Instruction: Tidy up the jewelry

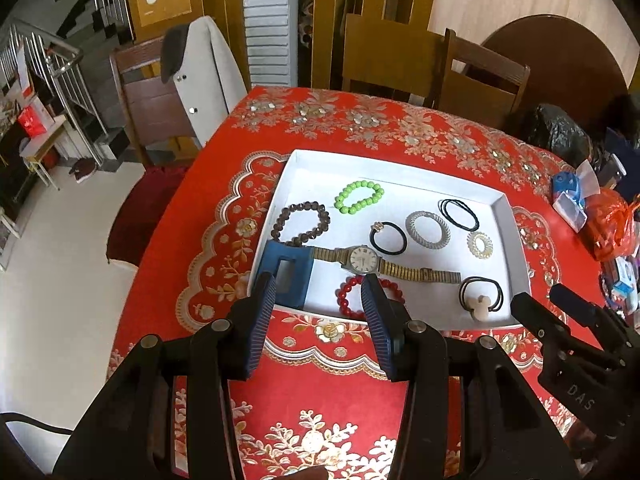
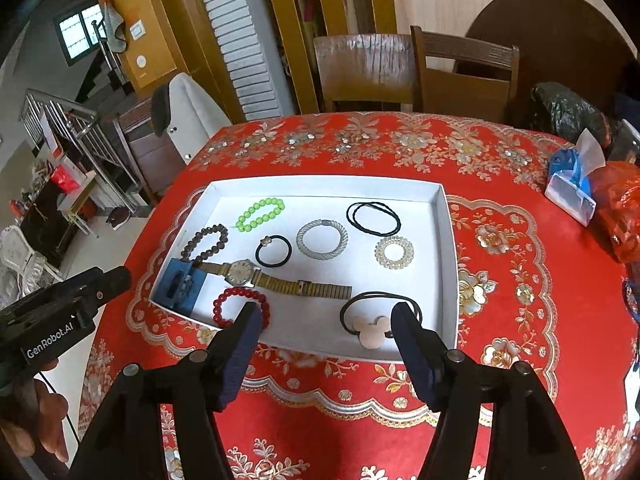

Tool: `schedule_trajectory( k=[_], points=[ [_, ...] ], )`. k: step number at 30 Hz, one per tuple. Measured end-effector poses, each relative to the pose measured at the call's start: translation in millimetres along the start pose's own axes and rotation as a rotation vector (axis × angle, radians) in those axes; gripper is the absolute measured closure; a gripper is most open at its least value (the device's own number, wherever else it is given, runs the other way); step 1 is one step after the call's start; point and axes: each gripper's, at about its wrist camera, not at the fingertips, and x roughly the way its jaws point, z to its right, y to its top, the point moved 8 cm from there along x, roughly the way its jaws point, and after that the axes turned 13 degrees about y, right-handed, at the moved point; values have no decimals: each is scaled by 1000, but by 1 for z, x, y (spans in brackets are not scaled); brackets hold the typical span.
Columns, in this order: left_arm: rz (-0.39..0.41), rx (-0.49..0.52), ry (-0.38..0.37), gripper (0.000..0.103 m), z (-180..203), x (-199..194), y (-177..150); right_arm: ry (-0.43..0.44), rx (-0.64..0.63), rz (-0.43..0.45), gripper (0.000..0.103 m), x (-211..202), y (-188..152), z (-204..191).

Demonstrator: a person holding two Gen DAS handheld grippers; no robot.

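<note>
A white tray (image 1: 516,256) (image 2: 448,264) on the red tablecloth holds jewelry: a gold watch (image 1: 362,258) (image 2: 240,273), a red bead bracelet (image 1: 346,292) (image 2: 226,302), a green bead bracelet (image 1: 358,197) (image 2: 260,213), a brown bead bracelet (image 1: 300,222) (image 2: 204,245), a blue box (image 1: 282,276) (image 2: 180,282), a clear coil ring (image 2: 322,238) and black hair ties (image 2: 374,218). My left gripper (image 1: 320,292) is open above the tray's near edge, over the red bracelet. My right gripper (image 2: 326,320) is open above the near edge, by a hair tie with a mouse charm (image 2: 372,330).
The table has a red flowered cloth (image 2: 500,240). Wooden chairs (image 2: 464,72) stand at the far side, one with a coat at the left (image 1: 204,76). Bags and a blue tissue pack (image 2: 568,186) lie at the right edge. Stairs are at the far left.
</note>
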Motion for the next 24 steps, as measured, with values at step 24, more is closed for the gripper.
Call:
schedule_trajectory(
  k=[24],
  points=[
    [41,28,9,59,5,-19,-4,-11,1,23,33,-15,-3,-8]
  ],
)
